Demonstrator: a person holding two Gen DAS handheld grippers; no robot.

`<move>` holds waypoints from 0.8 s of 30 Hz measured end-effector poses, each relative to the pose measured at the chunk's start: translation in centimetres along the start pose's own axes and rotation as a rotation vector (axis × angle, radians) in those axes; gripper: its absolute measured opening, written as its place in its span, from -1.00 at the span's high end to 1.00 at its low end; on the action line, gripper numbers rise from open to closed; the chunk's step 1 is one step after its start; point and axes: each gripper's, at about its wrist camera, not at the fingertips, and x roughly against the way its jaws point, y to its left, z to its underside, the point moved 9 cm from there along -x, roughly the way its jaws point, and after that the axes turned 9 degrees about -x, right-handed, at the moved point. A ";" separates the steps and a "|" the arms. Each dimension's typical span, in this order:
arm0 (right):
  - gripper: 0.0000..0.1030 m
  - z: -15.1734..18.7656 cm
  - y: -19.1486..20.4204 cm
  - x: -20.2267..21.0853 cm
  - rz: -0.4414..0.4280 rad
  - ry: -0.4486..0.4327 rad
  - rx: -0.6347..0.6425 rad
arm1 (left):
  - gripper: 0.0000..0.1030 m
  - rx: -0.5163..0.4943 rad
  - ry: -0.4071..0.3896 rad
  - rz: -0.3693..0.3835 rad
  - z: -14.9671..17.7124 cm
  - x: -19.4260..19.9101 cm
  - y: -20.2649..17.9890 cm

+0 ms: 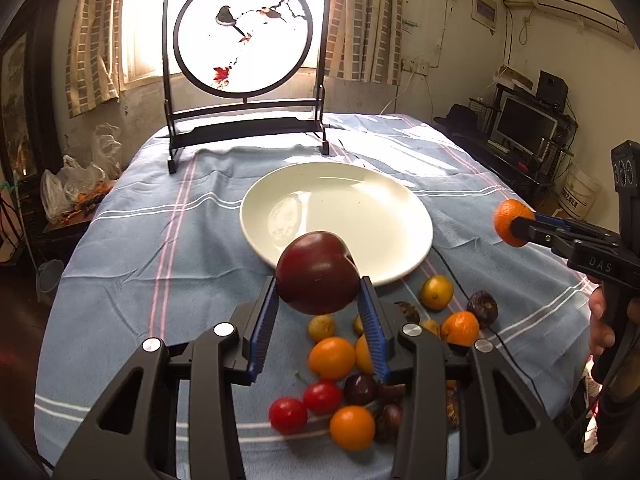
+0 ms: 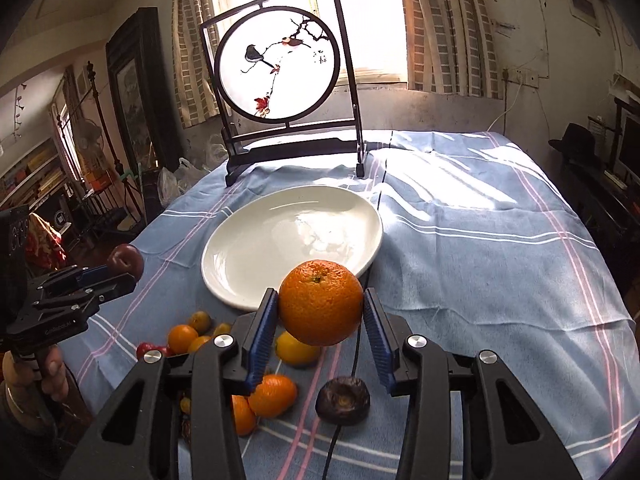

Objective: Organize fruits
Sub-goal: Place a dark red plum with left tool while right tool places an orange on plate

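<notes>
Between left gripper [image 1: 320, 300] fingers, plum [image 1: 318, 272]

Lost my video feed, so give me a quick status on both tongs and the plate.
Left tongs shut on dark red plum. Right tongs shut on orange. Both held above cloth, short of white plate, which holds nothing. Path clear.

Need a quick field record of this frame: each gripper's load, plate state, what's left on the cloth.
left gripper: shut on dark red plum, lifted clear of the cloth
right gripper: shut on orange, lifted clear of the cloth
white plate: on the blue striped tablecloth, no fruit on it yet
loose fruit pile: red, orange, yellow and dark pieces on the cloth, near side of plate
backdrop: framed bird screen behind the plate
</notes>
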 end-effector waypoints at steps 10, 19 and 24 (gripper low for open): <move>0.15 -2.8 0.0 -12.0 0.011 0.161 0.005 | 0.23 0.039 0.176 0.016 -3.1 -12.0 1.8; -0.44 -5.9 -0.3 -14.6 0.039 0.079 0.001 | 0.04 0.120 0.170 -0.011 -6.0 -14.7 4.8; -0.44 -5.3 -0.7 -9.4 0.052 0.010 0.018 | -0.38 0.044 0.069 -0.080 -5.1 -8.6 5.0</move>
